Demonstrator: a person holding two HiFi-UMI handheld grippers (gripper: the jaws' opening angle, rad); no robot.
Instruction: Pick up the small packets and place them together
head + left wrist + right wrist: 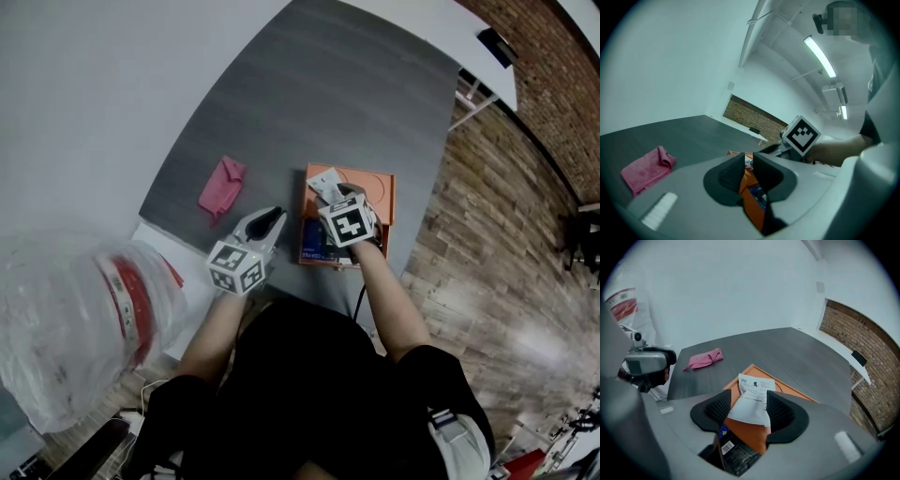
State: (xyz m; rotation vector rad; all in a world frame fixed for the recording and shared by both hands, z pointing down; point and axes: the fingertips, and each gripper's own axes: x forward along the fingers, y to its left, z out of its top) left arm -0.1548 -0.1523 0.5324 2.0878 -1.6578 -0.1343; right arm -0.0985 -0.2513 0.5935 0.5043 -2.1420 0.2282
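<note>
A white printed packet lies face-up between the jaws of my right gripper, over an orange tray. Its right edge is hidden behind the right pad, and its lower left corner just reaches the left pad. The packet looks flat, not pinched. In the head view the right gripper points down at the packet on the tray. A dark blue packet with a barcode rests at the tray's near end. My left gripper hovers left of the tray, its jaws a narrow gap apart and empty.
A pink cloth lies on the dark grey table, left of the tray. A clear plastic bag with red print bulks at the lower left. The table's near edge runs just behind both grippers, and wooden floor lies to the right.
</note>
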